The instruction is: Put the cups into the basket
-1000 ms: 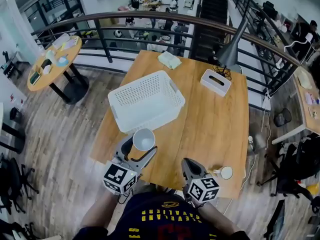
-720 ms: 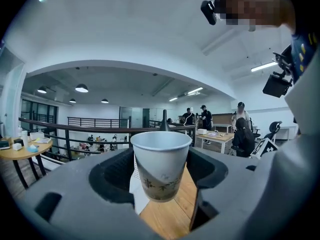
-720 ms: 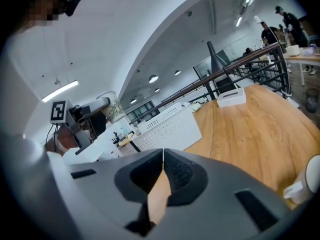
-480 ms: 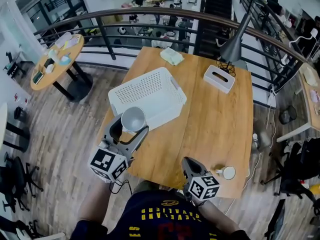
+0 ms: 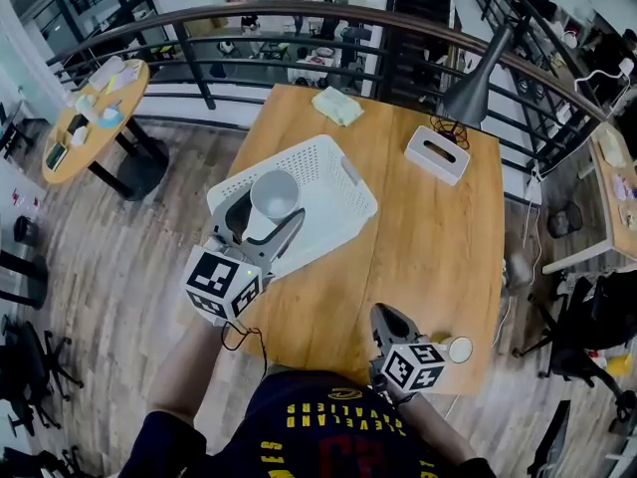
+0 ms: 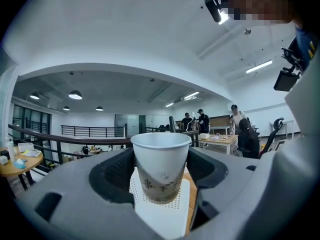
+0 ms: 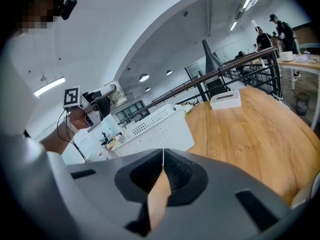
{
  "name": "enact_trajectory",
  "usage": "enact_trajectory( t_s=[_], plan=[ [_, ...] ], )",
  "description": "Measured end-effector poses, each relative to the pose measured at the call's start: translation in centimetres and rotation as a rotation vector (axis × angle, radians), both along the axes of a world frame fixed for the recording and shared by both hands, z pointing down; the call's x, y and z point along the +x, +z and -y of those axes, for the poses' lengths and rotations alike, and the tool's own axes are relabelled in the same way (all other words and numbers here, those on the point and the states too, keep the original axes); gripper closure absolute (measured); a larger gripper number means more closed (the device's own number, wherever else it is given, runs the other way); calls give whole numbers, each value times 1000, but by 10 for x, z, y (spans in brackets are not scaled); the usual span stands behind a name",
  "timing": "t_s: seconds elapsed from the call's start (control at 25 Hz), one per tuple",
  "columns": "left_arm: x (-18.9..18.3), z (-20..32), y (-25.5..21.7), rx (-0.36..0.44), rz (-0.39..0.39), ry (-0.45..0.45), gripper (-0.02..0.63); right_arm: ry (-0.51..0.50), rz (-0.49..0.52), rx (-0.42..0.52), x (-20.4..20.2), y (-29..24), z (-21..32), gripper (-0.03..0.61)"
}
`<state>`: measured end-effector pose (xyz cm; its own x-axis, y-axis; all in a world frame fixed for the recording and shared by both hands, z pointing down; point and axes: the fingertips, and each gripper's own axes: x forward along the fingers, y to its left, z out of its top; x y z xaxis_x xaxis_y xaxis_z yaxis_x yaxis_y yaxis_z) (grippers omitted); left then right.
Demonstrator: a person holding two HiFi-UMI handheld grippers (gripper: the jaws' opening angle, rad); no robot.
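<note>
A: What's moved?

B: The left gripper (image 5: pixel 267 217), fingers clamped on 1 paper cup (image 5: pixel 276 193), has carried it from the counter's (image 5: pixel 428 237) near edge to over the basket's (image 5: pixel 338 192) near corner. Only the drop remains, I'd judge.

A: And the right gripper (image 5: pixel 389 319)?

B: Fingers clenched, empty, beside the 2nd cup (image 5: pixel 459 350). How high the held cup hangs above the basket is unclear.

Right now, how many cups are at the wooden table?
2. One cup is held by the left gripper above the basket; the other cup stands at the table's near right corner. More could hide in the basket.
</note>
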<state>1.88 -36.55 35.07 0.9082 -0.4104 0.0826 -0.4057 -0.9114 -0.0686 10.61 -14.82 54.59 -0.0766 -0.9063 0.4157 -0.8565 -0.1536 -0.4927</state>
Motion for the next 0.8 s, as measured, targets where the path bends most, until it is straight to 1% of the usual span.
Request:
enact_trajectory(
  t_s=[0.2, 0.4, 0.52, 0.6, 0.68, 0.8],
  plan=[
    [28, 37, 25, -29, 27, 52, 278, 23, -3, -64, 2, 13, 13, 561],
    [55, 76, 43, -28, 36, 61, 278, 29, -15, -113, 1, 24, 23, 561],
    [69, 97, 57, -31, 41, 67, 278, 55, -14, -138, 3, 28, 23, 561],
    [77, 107, 73, -52, 49, 78, 278, 81, -11, -156, 5, 30, 20, 561],
    [84, 114, 94, -80, 68, 89, 278, 104, -10, -173, 7, 32, 16, 561],
    [96, 127, 129, -108, 127, 78, 278, 128, -5, -193, 8, 36, 15, 561]
  ],
)
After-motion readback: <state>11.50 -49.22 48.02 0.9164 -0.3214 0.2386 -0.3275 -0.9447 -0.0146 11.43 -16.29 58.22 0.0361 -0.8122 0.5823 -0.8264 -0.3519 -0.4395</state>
